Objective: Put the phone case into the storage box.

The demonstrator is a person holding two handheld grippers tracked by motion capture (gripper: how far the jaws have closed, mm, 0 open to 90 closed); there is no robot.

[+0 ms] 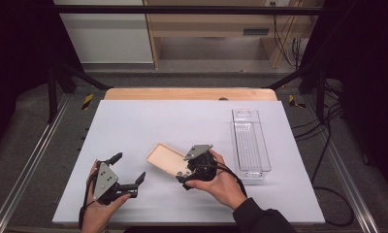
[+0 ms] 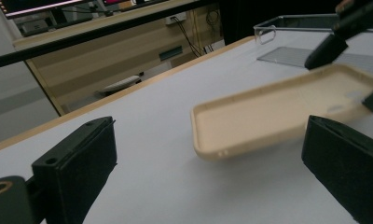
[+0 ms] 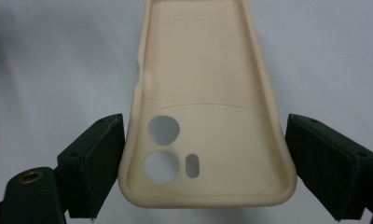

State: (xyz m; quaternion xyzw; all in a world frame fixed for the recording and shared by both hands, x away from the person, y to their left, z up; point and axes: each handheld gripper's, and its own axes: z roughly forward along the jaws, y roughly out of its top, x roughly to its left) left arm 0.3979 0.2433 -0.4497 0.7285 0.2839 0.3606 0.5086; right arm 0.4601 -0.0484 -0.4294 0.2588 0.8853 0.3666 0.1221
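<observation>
Right gripper view looked straight down the length of the phone case, its camera-cutout end sitting between my right tongs and its long axis running directly away from them. Their jaws stood apart on either side of that end, the left one close against the rim, the other with a gap, so nothing was clamped yet; closing across the width seemed the move in hand. In the high view the case lay near the middle of the pale surface, and my left tongs, jaws spread and empty, waited just to its left. Beige, soft-looking, matte, with a raised lip and rounded corners. A clear ribbed plastic tray sat to the right
</observation>
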